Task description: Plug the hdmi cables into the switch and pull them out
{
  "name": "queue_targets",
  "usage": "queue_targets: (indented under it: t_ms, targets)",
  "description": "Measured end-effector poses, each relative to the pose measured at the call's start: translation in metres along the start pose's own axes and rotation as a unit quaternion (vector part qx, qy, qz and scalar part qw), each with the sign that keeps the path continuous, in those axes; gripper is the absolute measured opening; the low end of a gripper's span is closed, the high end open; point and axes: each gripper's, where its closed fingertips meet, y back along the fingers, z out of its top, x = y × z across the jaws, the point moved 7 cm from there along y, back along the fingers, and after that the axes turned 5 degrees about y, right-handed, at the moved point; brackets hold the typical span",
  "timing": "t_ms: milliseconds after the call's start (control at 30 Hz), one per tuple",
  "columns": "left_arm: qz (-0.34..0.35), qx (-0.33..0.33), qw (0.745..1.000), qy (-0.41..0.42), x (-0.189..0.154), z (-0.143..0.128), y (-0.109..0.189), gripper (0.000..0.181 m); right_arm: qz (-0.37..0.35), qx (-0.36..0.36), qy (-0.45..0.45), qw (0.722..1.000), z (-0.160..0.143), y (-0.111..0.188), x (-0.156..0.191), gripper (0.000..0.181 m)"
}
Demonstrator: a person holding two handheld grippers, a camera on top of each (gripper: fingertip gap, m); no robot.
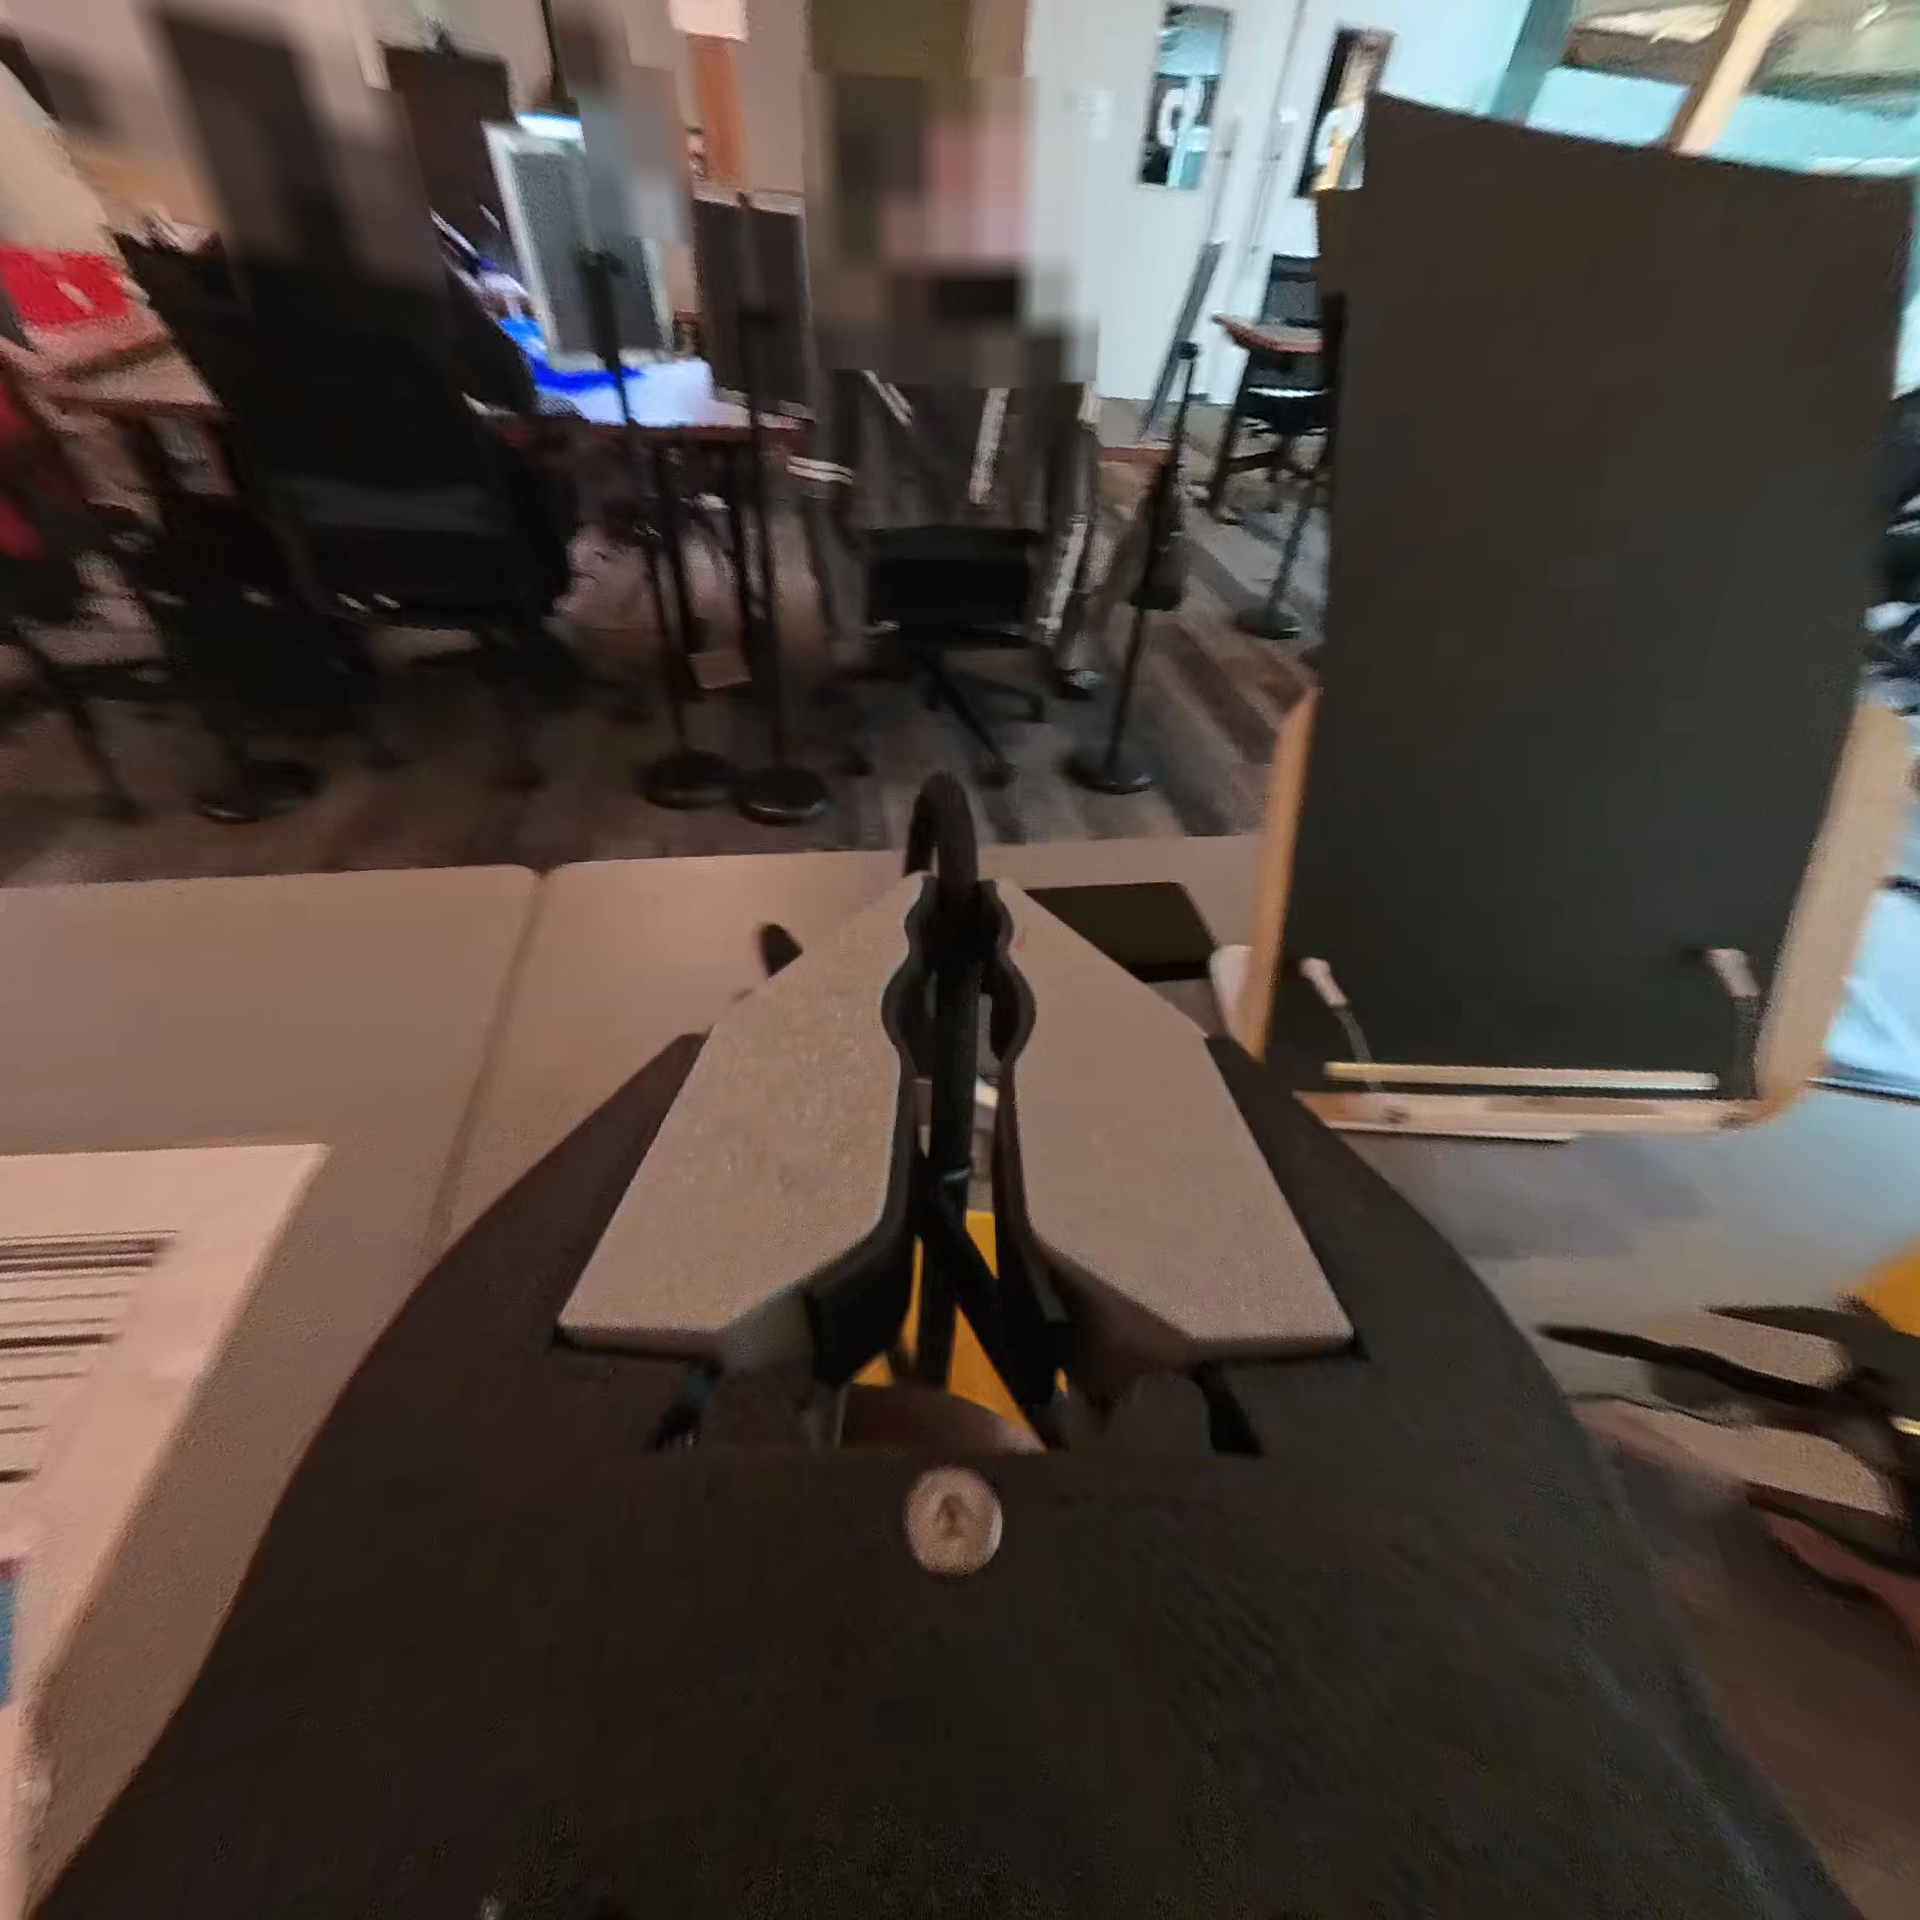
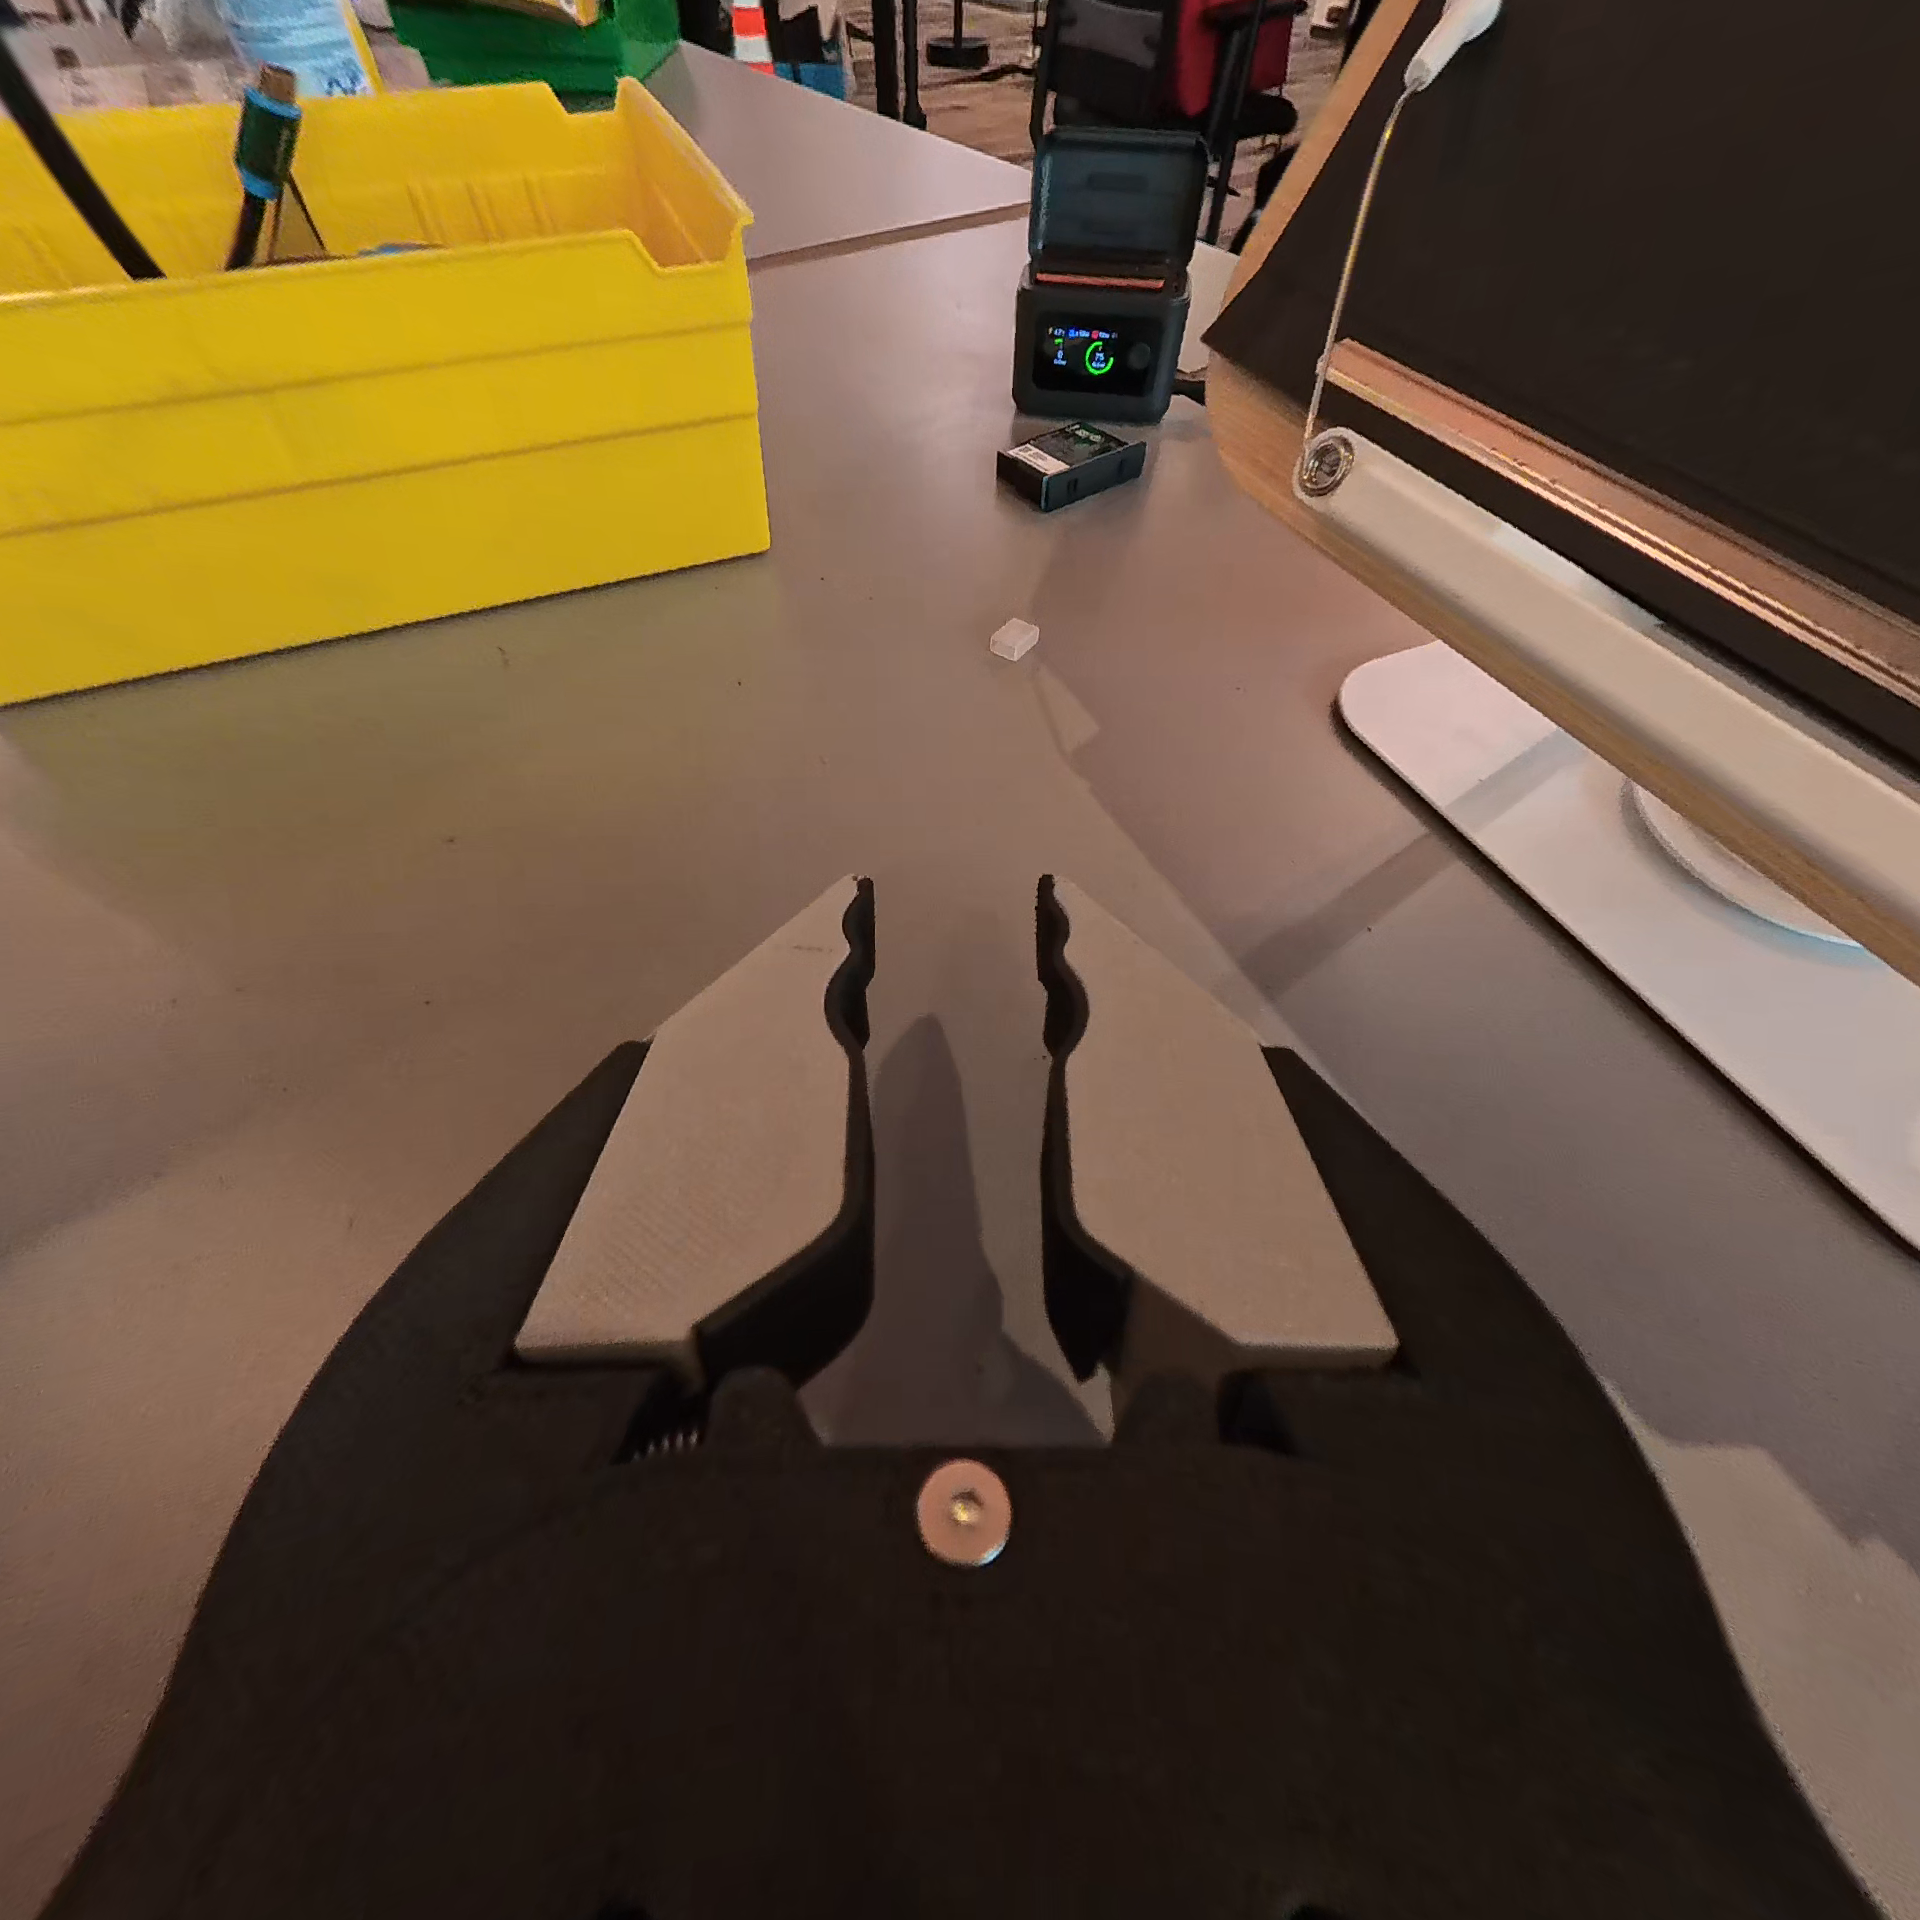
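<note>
Left gripper (image 1: 954, 914): fingers are closing on a black cable (image 1: 951, 1049) that is running up between them and curling over past the tips.
Cable below the fingers: it is dropping toward something yellow under the gripper body; whether a plug end is being held cannot be told.
Right gripper (image 2: 954, 894): fingers are standing apart, holding nothing, with bare grey table (image 2: 520, 831) showing between them.
Ahead-left of the right fingers: a yellow bin (image 2: 395, 416) is sitting well apart, with a blue-collared cable end (image 2: 265, 135) sticking up inside it.
Ahead of the right fingertips: a small clear cap (image 2: 1015, 637) is lying on the table; farther on, a dark box with a lit screen (image 2: 1101, 322) is standing behind a small black block (image 2: 1070, 464).
Right of both grippers: a black board on a stand (image 1: 1590, 582) is rising.
Switch: it is not identifiable in either view.
Progress: judging from this, one cable is being lifted out and nothing is looking plugged in, so the plugging and the pulling both seem to lie ahead.
</note>
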Motion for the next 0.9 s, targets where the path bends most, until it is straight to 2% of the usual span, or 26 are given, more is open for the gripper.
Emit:
queue_targets:
  t_ms: [67, 133, 200, 267, 333, 400, 433, 467, 500, 533, 600, 733, 900]
  targets:
    - [-0.006, -0.064, 0.998, -0.012, 0.001, 0.008, 0.002, 0.004, 0.002, -0.003, -0.005, 1.0, 0.0, 0.001, -0.001, 0.028]
    - [-0.063, -0.155, 0.986, 0.025, -0.009, 0.018, 0.008, 0.005, 0.003, -0.005, -0.005, 1.0, 0.0, 0.001, -0.001, 0.028]
    - [-0.064, -0.227, 0.971, 0.04, -0.013, 0.027, 0.011, 0.005, 0.004, -0.007, -0.002, 1.0, 0.001, 0.002, 0.0, 0.028]
    - [-0.085, -0.261, 0.961, 0.037, -0.024, 0.04, 0.011, 0.005, 0.0, -0.007, 0.003, 1.0, 0.0, 0.003, -0.001, 0.028]
    - [-0.064, -0.28, 0.958, -0.014, -0.041, 0.062, 0.014, 0.005, -0.004, -0.009, 0.003, 1.0, 0.0, 0.005, -0.002, 0.028]
    - [-0.035, -0.272, 0.959, -0.065, -0.056, 0.093, 0.02, 0.005, -0.003, -0.011, -0.004, 1.0, -0.001, 0.006, -0.004, 0.028]
    - [-0.045, -0.239, 0.966, -0.092, -0.064, 0.106, 0.019, 0.005, -0.005, -0.011, -0.005, 1.0, -0.001, 0.007, -0.004, 0.028]
    - [-0.072, -0.171, 0.975, -0.119, -0.072, 0.113, 0.016, 0.005, -0.008, -0.01, -0.005, 1.0, -0.001, 0.008, -0.005, 0.028]
    - [-0.085, -0.094, 0.982, -0.14, -0.076, 0.114, 0.012, 0.005, -0.012, -0.009, -0.003, 1.0, -0.002, 0.009, -0.005, 0.028]
    - [-0.073, -0.047, 0.983, -0.161, -0.075, 0.113, 0.011, 0.005, -0.016, -0.008, 0.0, 1.0, -0.002, 0.01, -0.006, 0.027]
    - [-0.051, 0.007, 0.981, -0.187, -0.065, 0.102, 0.01, 0.005, -0.025, -0.005, 0.008, 1.0, -0.003, 0.012, -0.006, 0.026]
    - [-0.072, -0.023, 0.982, -0.173, -0.063, 0.1, 0.017, 0.005, -0.028, -0.004, 0.016, 0.999, -0.004, 0.015, -0.003, 0.025]
    - [-0.102, -0.056, 0.97, -0.212, -0.108, 0.122, 0.045, 0.005, -0.038, -0.017, 0.016, 0.999, -0.005, 0.024, -0.001, 0.026]
